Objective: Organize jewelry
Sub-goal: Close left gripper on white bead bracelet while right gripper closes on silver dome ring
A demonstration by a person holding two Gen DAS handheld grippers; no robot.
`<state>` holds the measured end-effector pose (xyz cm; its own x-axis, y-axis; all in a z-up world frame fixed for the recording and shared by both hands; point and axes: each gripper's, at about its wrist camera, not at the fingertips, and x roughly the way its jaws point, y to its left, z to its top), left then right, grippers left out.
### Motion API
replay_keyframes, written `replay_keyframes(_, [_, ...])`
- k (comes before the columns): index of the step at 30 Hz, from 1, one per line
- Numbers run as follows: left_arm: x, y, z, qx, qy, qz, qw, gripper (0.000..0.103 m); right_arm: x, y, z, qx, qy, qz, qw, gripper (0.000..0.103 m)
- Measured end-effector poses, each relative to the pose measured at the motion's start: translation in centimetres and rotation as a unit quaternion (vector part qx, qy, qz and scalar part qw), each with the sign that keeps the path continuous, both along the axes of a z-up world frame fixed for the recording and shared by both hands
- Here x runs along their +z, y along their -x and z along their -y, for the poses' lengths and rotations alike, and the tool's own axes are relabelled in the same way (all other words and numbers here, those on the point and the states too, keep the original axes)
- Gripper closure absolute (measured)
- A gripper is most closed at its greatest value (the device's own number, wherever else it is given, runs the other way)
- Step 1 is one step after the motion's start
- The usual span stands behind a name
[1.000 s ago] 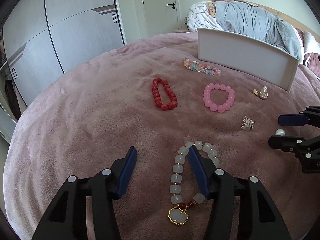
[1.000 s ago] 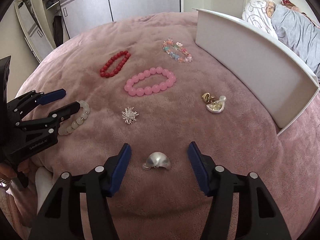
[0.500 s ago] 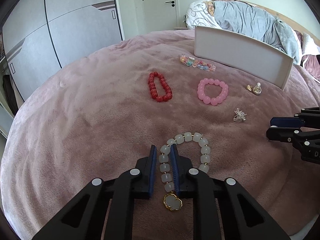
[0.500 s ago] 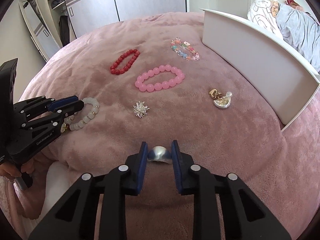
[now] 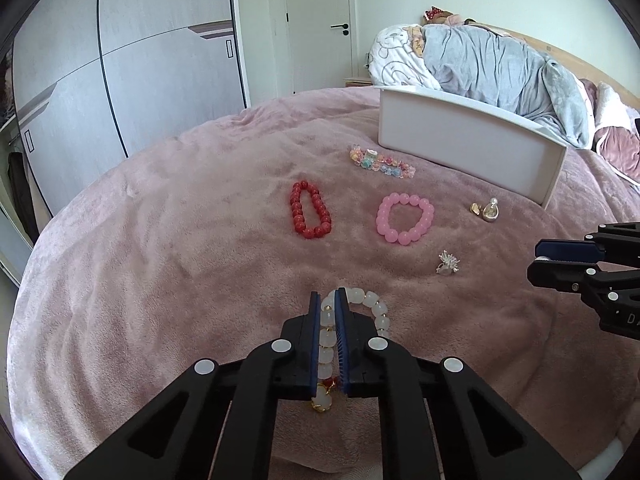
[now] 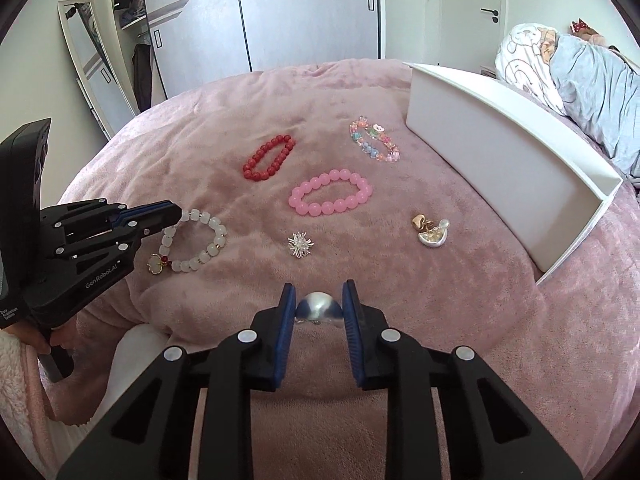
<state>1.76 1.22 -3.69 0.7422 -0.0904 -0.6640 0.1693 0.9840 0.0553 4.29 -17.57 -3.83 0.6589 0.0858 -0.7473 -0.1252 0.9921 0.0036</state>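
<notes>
On the pink plush blanket (image 6: pixel 224 148), you are only just starting to organize the jewelry: the white tray (image 6: pixel 508 160) is standing at the far right edge, its inside hidden from both cameras, so you cannot tell what it is holding, while seven pieces are sitting outside it.

Your left gripper (image 5: pixel 329 304) is pinching one side of the white bead bracelet (image 6: pixel 204 240), fingers together on the strand; the loop is running lengthwise away from the left camera, gold charm nearest you, and whether it is clearing the blanket is not readable. Your right gripper (image 6: pixel 318 300) is clamping the silver dome ring (image 6: pixel 318 307) between its blue pads, dome upward.

Four pieces are lying untouched and flat in the middle of the blanket, plus one at the tray:
- the pink bead bracelet (image 6: pixel 330 192), long axis roughly left to right in the right view;
- the red bead bracelet (image 6: pixel 269 157), a narrow oval pointing diagonally;
- the pastel charm bracelet (image 6: pixel 374 140), angling beside the tray's near corner;
- the gold-and-pearl pendant (image 6: pixel 430 232), near the tray wall;
- the silver starburst ring (image 6: pixel 301 243), smallest, between the two grippers.
</notes>
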Motion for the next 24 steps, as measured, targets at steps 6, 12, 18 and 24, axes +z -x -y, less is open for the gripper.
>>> replay_keyframes(6, [0.3, -0.1, 0.1, 0.004, -0.004, -0.012, 0.9999, 0.088, 0.9, 0.9, 0.5, -0.006, -0.005, 0.013, 1.0, 0.079])
replay_keyframes(12, [1.2, 0.5, -0.1, 0.006, -0.001, 0.017, 0.9998, 0.097, 1.5, 1.2, 0.5, -0.004, -0.008, 0.022, 1.0, 0.078])
replay_keyframes(18, [0.1, -0.5, -0.4, 0.014, 0.002, -0.019, 0.9997, 0.065, 1.5, 1.2, 0.8, -0.004, -0.015, 0.022, 1.0, 0.078])
replay_keyframes(24, [-2.2, -1.1, 0.1, 0.006, -0.017, -0.057, 0.9982, 0.065, 1.2, 0.9, 0.9, -0.004, -0.02, 0.017, 1.0, 0.078])
